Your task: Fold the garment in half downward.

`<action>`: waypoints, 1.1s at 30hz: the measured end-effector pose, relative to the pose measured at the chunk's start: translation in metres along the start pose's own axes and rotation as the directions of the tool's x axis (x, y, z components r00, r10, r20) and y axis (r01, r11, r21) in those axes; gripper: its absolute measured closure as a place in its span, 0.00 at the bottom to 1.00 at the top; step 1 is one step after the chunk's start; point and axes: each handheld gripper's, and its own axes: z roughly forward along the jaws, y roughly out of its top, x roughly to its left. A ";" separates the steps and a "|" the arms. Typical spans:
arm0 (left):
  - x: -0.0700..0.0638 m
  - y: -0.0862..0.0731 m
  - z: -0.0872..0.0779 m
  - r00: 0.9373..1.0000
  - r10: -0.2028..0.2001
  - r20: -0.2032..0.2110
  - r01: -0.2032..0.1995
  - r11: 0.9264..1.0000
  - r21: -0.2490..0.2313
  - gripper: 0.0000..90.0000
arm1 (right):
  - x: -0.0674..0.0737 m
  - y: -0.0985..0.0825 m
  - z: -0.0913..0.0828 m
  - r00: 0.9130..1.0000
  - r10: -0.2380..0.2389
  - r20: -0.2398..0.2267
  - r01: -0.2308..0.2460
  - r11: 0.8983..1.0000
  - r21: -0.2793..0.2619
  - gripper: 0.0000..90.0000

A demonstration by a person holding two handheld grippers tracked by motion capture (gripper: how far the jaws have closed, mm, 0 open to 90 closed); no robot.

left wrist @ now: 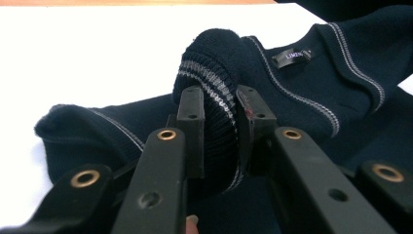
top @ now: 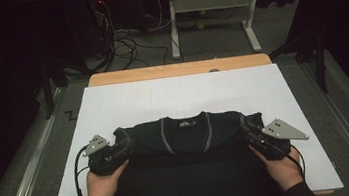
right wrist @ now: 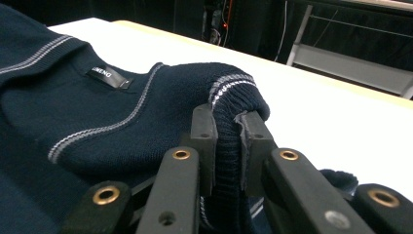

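A dark navy knit sweater (top: pixel 189 151) with pale stripes at the V-neck lies on the white sheet (top: pixel 182 97), neck toward the far side. My left gripper (top: pixel 123 143) is shut on a bunched fold of its ribbed, striped edge (left wrist: pixel 214 83) at the sweater's left side. My right gripper (top: pixel 247 128) is shut on a matching fold of striped ribbing (right wrist: pixel 229 92) at the right side. A neck label (left wrist: pixel 291 57) shows in the left gripper view, and the same label (right wrist: pixel 110 77) in the right gripper view. Both hands hold the grippers near the sweater's lower half.
The white sheet covers a wooden table whose far edge (top: pixel 179 69) shows beyond it. Behind stand a white desk frame (top: pixel 212 8) and loose cables (top: pixel 125 43) on the floor. Metal rails (top: pixel 30 166) run along both sides of the table.
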 end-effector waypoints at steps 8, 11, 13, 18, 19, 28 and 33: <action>-0.006 -0.010 -0.016 1.000 0.008 0.020 -0.008 1.000 0.007 0.79 | 0.007 -0.013 -0.020 1.000 -0.017 -0.024 0.018 1.000 0.017 0.89; -0.008 -0.012 -0.018 1.000 0.010 0.026 -0.010 1.000 0.015 0.79 | 0.010 -0.014 -0.027 0.999 -0.036 -0.032 0.036 0.999 0.018 0.89; -0.009 -0.013 -0.019 0.999 0.009 0.035 -0.009 1.000 0.019 0.79 | 0.012 -0.015 -0.030 0.999 -0.036 -0.036 0.037 0.999 0.021 0.89; -0.014 -0.016 -0.021 0.999 0.026 0.045 -0.028 0.999 0.027 0.79 | 0.013 -0.020 -0.035 0.998 -0.042 -0.039 0.044 0.998 0.036 0.89; -0.014 -0.017 -0.021 0.999 0.027 0.044 -0.028 0.999 0.031 0.79 | 0.013 -0.021 -0.035 0.999 -0.039 -0.038 0.041 0.998 0.040 0.89; -0.012 -0.023 -0.025 0.999 0.018 0.048 -0.020 0.999 0.045 0.79 | 0.013 -0.027 -0.045 0.999 -0.031 -0.044 0.034 0.998 0.057 0.89; -0.015 -0.032 -0.029 0.998 0.013 0.053 -0.017 0.997 0.074 0.79 | 0.015 -0.034 -0.048 0.998 -0.021 -0.059 0.027 0.996 0.089 0.89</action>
